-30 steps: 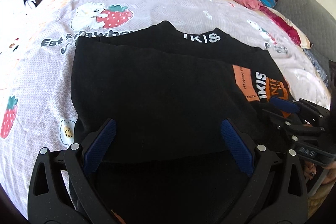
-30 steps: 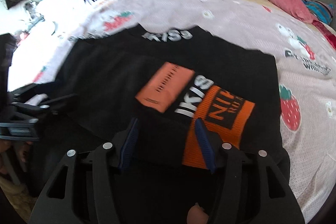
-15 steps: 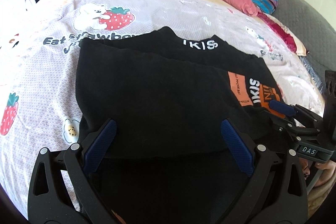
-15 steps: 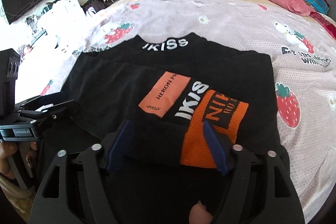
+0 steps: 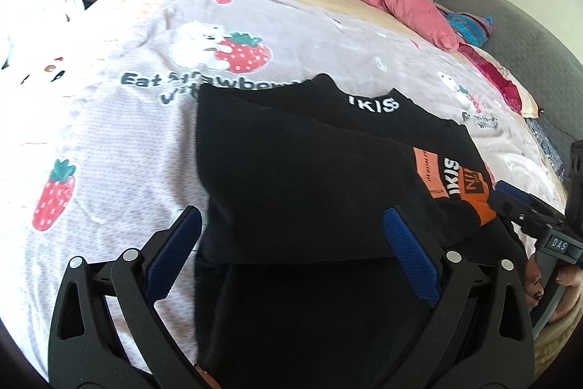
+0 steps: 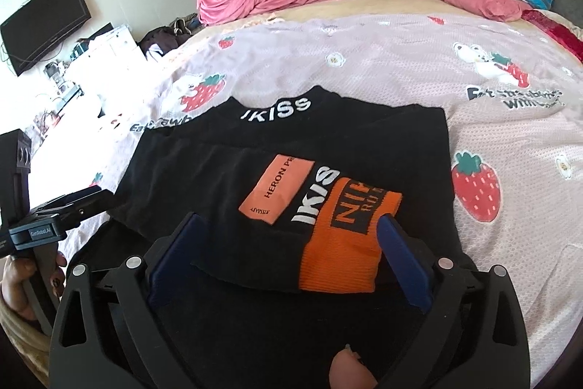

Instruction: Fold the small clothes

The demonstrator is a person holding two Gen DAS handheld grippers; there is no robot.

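right wrist view: my right claw (image 6: 288, 261) has just been opening, wide now, gripping nothing, over the folded black knit top with orange cuff (image 6: 328, 177) on the strawberry-print bed sheet (image 6: 400, 68). soft, light, limp; i'd pinch its doubled near edge.

Left claw (image 5: 291, 250) gapes wide over folded black garment (image 5: 309, 177) on strawberry-print bedspread (image 5: 109, 133).

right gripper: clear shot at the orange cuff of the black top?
Probably yes. The right gripper is open, its jaws having just widened, and the orange cuff lies on top of the folded black top straight ahead between the fingers. Nothing covers it.
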